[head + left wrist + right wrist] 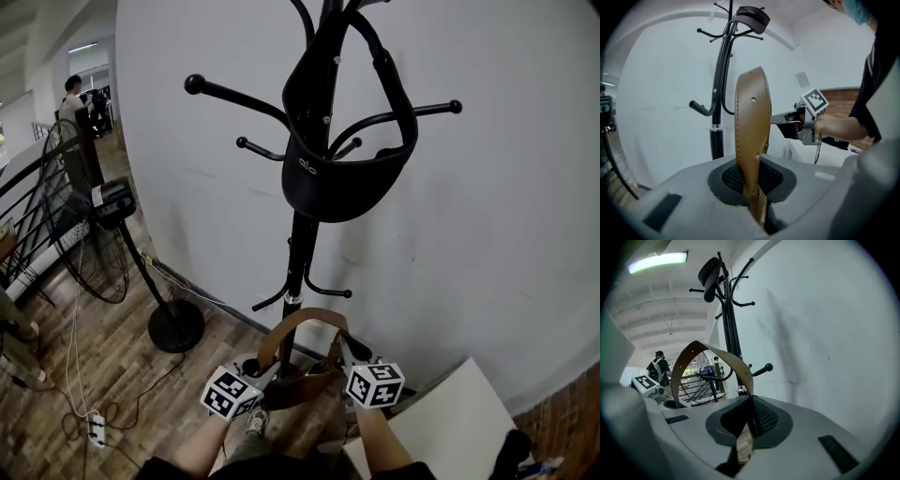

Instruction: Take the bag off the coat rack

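the left claw (253, 375) is shut on one side of the brown strap (305, 316), and the left gripper view shows the leather pinched deep between its pads (771, 180). the right claw (345, 364) is clamped on the other side of the same strap, which arches up from its jaws in the right gripper view. the bag (298, 386) hangs low between the two claws, just in front of the pole of the coat rack (302, 244).

the strap's arch sits just under the lower hooks (330, 293). from the head view i cannot tell whether it is fully clear of them or looped near the pole.

to do this well, i judge that both claws should stay tight and move together, drawing the bag straight back toward the person and away from the pole. the arch should stay below the hook tips so it does not catch. a sideways tug could rock the rack and shake the black visor (342, 178) hanging higher up. the fan (94, 234) stands well apart on the left and should not interfere.
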Demonstrator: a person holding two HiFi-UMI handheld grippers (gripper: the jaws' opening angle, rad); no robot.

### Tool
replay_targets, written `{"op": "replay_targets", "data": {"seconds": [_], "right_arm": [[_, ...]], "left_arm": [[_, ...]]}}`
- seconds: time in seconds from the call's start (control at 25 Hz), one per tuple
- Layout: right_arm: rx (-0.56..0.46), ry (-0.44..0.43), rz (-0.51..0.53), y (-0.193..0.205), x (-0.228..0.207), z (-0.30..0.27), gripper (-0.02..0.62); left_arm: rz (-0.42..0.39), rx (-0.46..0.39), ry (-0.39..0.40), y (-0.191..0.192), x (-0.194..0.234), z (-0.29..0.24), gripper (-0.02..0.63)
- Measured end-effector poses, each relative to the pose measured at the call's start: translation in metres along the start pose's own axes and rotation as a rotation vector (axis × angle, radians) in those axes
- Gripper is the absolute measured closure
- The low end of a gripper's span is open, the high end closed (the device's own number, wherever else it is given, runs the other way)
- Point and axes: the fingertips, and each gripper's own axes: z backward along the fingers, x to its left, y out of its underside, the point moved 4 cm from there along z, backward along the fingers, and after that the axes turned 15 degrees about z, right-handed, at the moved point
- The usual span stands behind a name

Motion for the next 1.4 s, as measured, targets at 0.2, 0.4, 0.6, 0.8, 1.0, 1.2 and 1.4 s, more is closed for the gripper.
{"op": "replay_targets", "data": {"seconds": [0.2,0.4,0.6,0.8,1.0,1.2,1.4], "right_arm": [[-0.004,-0.036,0.009,0.005,0.022,0.005,0.584],[0.002,-0.069,0.005,0.013,0.04,0.012,0.584],[-0.008,-0.1,-0.018,0.019,0.054,0.021,0.584],[-0.001,-0.12,-0.027,0.028,0.068,0.031,0.584],[0.014,-0.133,-0.03,0.037,0.079,0.038,0.584],[0.017,-0.161,-0.045,0.045,0.09,0.046,0.584],[0.015,-0.167,-0.038,0.049,0.096,0.053,0.584]], "left_arm": [[0.011,-0.014,-0.042,0.01,0.004,0.019,0.575],[0.027,-0.014,-0.069,0.022,0.001,0.035,0.575],[0.034,-0.023,-0.098,0.037,0.001,0.052,0.575],[0.055,-0.025,-0.123,0.051,-0.003,0.066,0.574],[0.071,-0.026,-0.139,0.062,-0.005,0.073,0.575],[0.079,-0.02,-0.141,0.071,-0.013,0.08,0.574],[0.077,-0.022,-0.141,0.077,-0.018,0.085,0.575]]}}
